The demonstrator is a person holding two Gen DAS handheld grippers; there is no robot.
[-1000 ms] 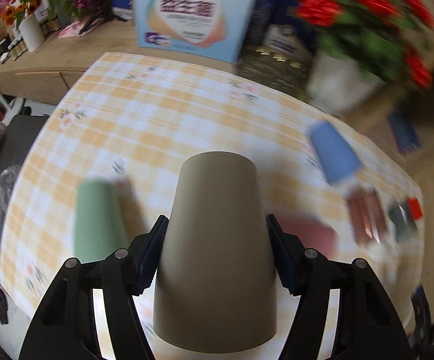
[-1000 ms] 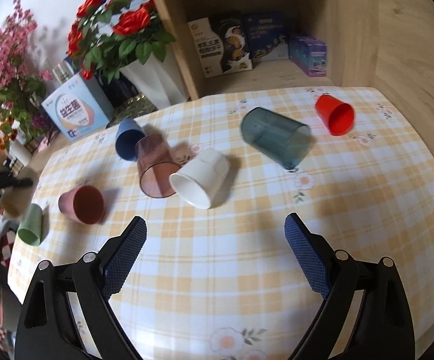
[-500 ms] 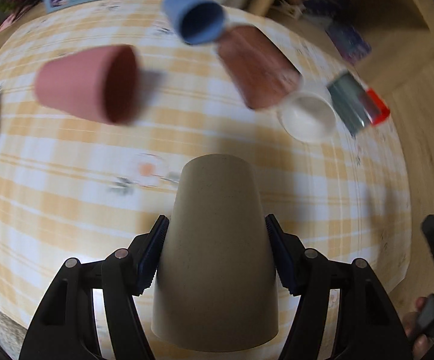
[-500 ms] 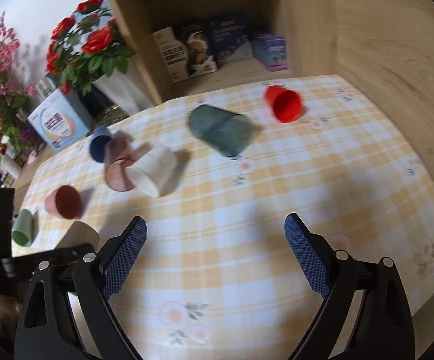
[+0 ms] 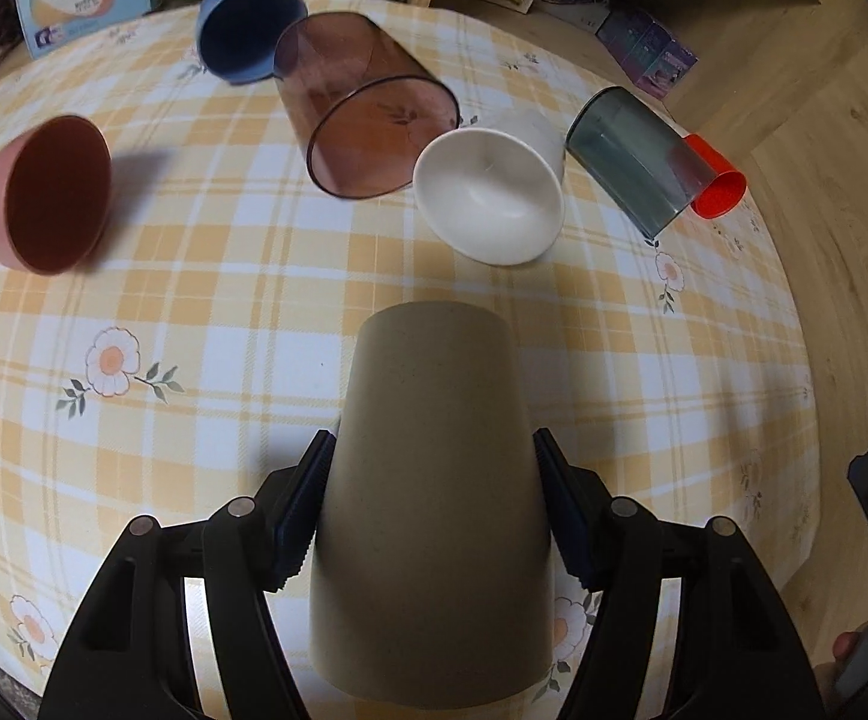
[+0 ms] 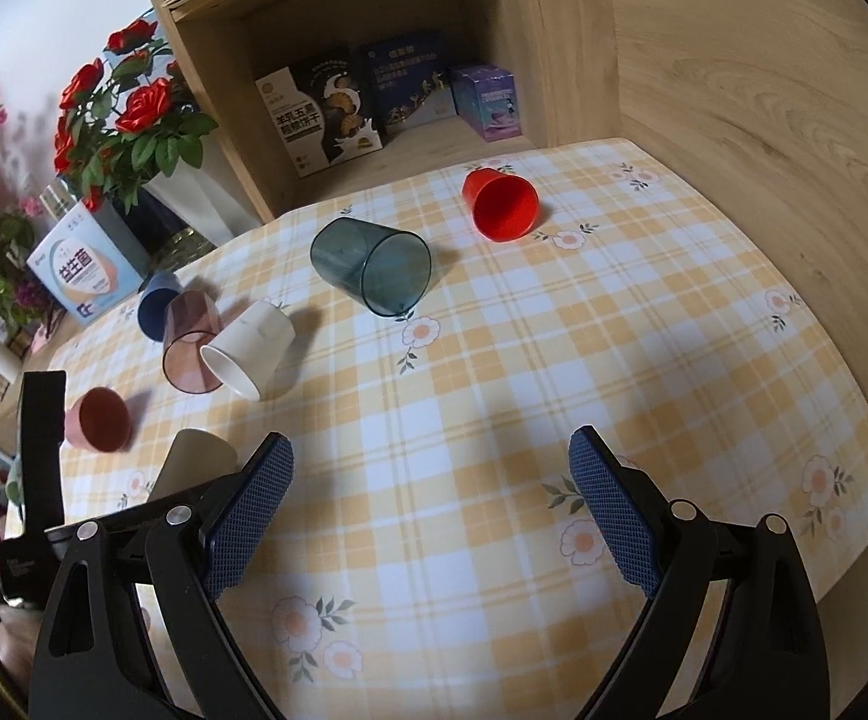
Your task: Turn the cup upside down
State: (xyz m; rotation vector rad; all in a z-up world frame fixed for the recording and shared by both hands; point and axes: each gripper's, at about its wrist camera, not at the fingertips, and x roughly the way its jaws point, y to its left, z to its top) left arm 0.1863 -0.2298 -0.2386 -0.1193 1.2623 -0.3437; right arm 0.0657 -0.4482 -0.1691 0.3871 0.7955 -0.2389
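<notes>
My left gripper (image 5: 434, 504) is shut on a beige cup (image 5: 434, 492), its closed base pointing away from me and its mouth toward the camera, held over the checked tablecloth (image 5: 224, 312). In the right wrist view the same beige cup (image 6: 197, 459) shows at the left, above the cloth. My right gripper (image 6: 431, 510) is open and empty above the near part of the table. Other cups lie on their sides: pink (image 5: 38, 195), blue (image 5: 245, 30), brown translucent (image 5: 362, 102), white (image 5: 493, 192), dark teal (image 5: 631, 159), red (image 5: 715, 180).
A wooden shelf unit (image 6: 374, 30) with boxes stands behind the table, and a wooden wall (image 6: 763, 120) runs along its right. A vase of red roses (image 6: 134, 120) and a white box (image 6: 83, 270) stand at the back left. The table edge (image 5: 805, 420) drops at right.
My left gripper has carried the beige cup in over the table, and the view swung from the back shelf down onto the lying cups. The right gripper shifted slightly and stays open.
</notes>
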